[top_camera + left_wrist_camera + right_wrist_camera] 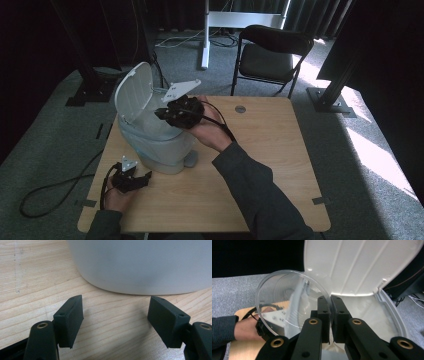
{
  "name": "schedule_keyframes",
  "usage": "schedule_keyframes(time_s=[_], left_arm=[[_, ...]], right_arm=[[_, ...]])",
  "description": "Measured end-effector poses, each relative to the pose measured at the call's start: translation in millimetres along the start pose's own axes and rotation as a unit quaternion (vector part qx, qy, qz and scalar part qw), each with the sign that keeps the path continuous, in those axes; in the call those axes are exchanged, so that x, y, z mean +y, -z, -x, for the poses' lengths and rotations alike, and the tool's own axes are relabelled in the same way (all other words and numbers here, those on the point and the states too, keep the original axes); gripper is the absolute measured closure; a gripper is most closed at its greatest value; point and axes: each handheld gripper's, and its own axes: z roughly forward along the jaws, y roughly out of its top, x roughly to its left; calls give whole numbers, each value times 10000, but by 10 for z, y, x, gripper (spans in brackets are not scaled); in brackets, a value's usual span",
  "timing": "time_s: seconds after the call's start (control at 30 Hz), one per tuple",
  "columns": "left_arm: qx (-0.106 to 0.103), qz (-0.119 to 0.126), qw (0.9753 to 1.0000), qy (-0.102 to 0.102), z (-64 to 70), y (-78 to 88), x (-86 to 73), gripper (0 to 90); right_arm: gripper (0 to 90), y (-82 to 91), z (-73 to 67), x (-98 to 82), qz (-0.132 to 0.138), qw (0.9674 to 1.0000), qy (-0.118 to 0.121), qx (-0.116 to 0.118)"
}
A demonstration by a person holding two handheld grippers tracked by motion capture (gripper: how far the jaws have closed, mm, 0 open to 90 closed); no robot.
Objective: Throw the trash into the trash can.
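Observation:
A white pedal bin [155, 145] stands on the left part of the wooden table [265, 150] with its lid [135, 90] swung up. My right gripper [162, 114] hovers over the bin's open mouth. In the right gripper view, the right gripper [330, 302] is shut on the rim of a clear plastic cup [287, 302], held in front of the raised lid [362, 265]. My left gripper [145, 179] rests low on the table beside the bin's base. It [116, 315] stands open, nothing between its jaws, facing the bin's wall [140, 265].
The bin's grey pedal [190, 159] sticks out toward the table's middle. A black chair [272, 52] stands beyond the far edge. Cables trail off the table's left side onto the carpet. Bare tabletop lies right of the bin.

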Motion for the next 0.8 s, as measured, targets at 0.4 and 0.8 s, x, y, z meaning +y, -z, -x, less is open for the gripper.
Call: schedule_keyframes(time_s=[0.4, 0.8], left_arm=[[-3, -2, 10000, 1, 0, 0, 0, 288], [-5, 0, 10000, -6, -1, -1, 1, 287]], right_arm=[[866, 24, 155, -60, -10, 9994, -241, -253], [865, -95, 364, -74, -27, 9970, -644, -424]])
